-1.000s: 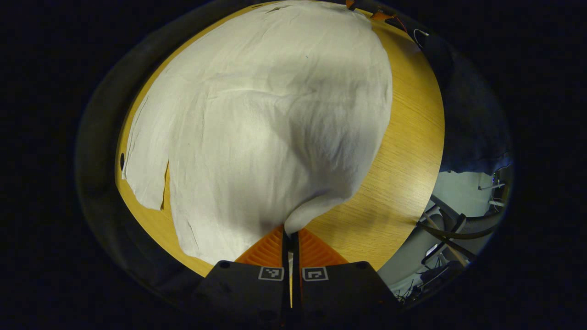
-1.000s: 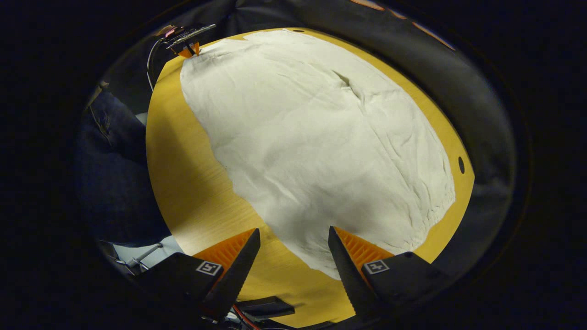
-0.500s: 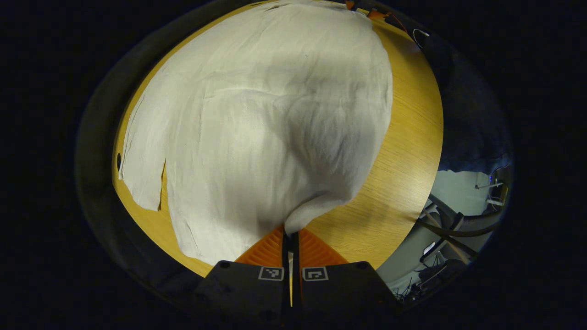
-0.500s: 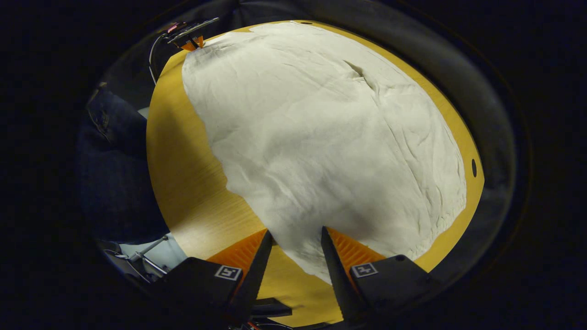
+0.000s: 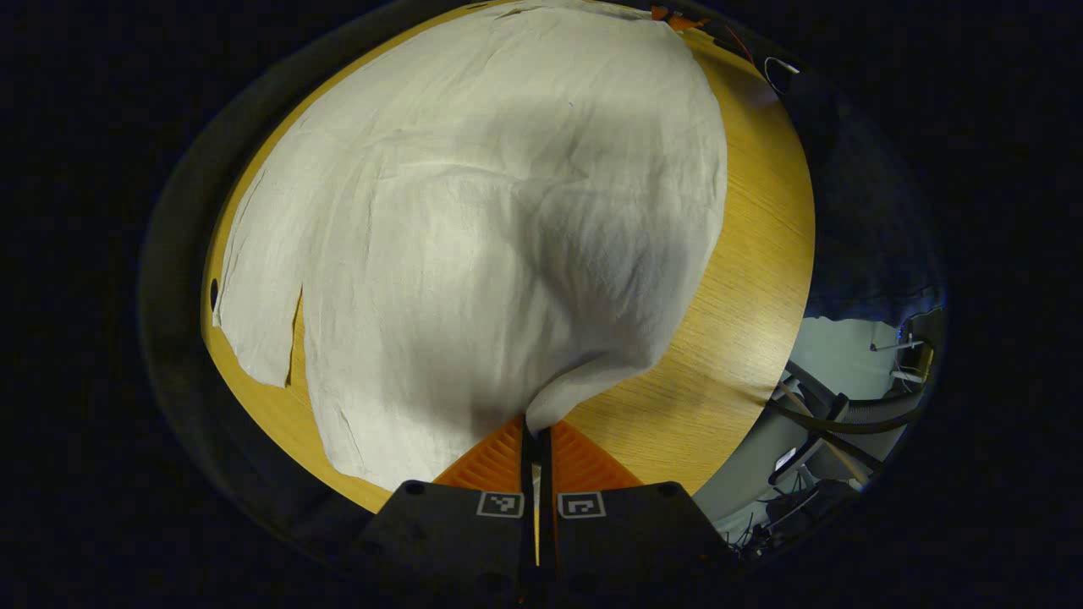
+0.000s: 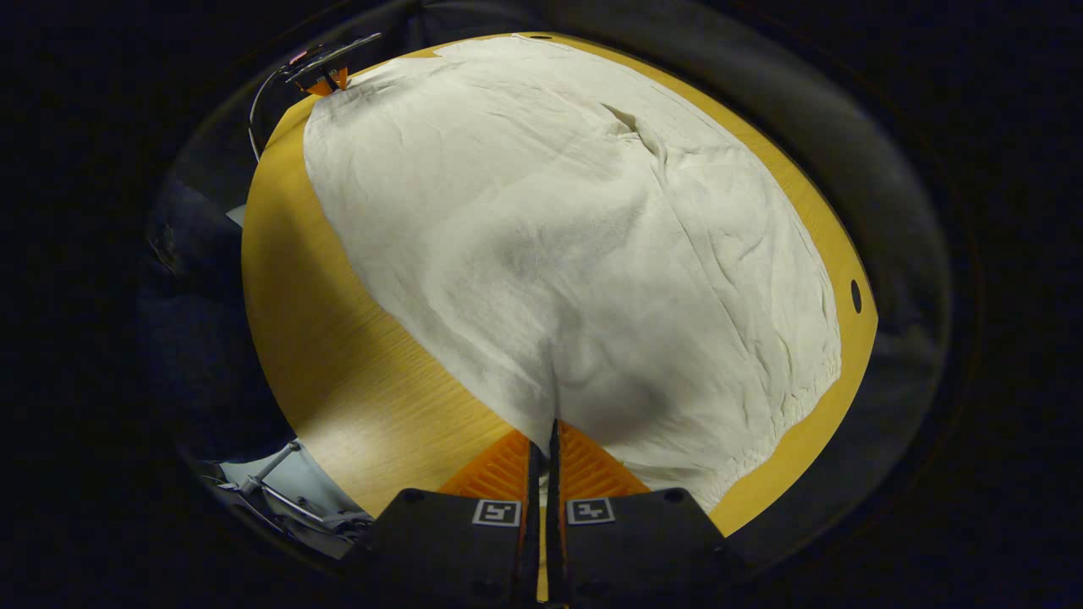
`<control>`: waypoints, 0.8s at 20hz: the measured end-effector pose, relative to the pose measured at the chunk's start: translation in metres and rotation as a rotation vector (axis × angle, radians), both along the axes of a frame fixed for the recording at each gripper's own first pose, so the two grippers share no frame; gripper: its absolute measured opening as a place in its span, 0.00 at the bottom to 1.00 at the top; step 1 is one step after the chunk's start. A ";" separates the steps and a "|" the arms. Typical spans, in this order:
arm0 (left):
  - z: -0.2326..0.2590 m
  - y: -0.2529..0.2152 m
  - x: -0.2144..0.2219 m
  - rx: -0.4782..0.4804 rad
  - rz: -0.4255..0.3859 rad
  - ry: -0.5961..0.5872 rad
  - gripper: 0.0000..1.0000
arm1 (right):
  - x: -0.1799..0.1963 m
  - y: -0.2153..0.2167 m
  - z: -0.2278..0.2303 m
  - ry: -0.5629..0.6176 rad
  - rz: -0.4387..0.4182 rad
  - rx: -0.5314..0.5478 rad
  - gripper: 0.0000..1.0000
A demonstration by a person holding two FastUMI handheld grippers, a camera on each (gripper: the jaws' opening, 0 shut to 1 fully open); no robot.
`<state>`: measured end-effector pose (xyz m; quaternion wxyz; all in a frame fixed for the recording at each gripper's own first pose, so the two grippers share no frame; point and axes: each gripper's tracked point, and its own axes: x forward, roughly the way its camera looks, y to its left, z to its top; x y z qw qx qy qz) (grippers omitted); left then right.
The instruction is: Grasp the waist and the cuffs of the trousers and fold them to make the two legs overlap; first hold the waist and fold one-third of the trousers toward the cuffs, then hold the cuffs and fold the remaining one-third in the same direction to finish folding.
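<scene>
Each camera sits low and close at one end of the tabletop (image 5: pixel 744 279), looking along it. They face each other. Both see the same trousers (image 5: pixel 474 237).

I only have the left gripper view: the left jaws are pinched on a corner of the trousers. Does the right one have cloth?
Observer: Yes. In the right gripper view the right gripper has its jaws shut on the near edge of the trousers.
Operator: Which end is it on?
Observer: The waist end, it seems. A gathered waistband runs along the edge just right of it in that view.
Operator: Are both on the same side?
Observer: It looks so. The left gripper sits at the far corner of the same long edge, beside the bare strip of table.
</scene>
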<state>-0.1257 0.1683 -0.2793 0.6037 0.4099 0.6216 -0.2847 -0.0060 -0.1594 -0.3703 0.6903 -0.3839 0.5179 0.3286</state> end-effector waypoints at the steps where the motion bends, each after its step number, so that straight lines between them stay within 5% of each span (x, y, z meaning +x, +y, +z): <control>1: 0.000 0.000 0.000 0.000 0.015 -0.003 0.00 | 0.001 -0.001 0.001 -0.013 -0.010 0.004 0.02; 9: 0.015 -0.015 0.036 -0.162 0.369 -0.319 0.00 | 0.035 0.010 0.044 -0.262 -0.361 0.188 0.02; 16: 0.077 -0.039 0.157 -0.236 0.583 -0.779 0.00 | 0.101 0.020 0.094 -0.536 -0.651 0.310 0.02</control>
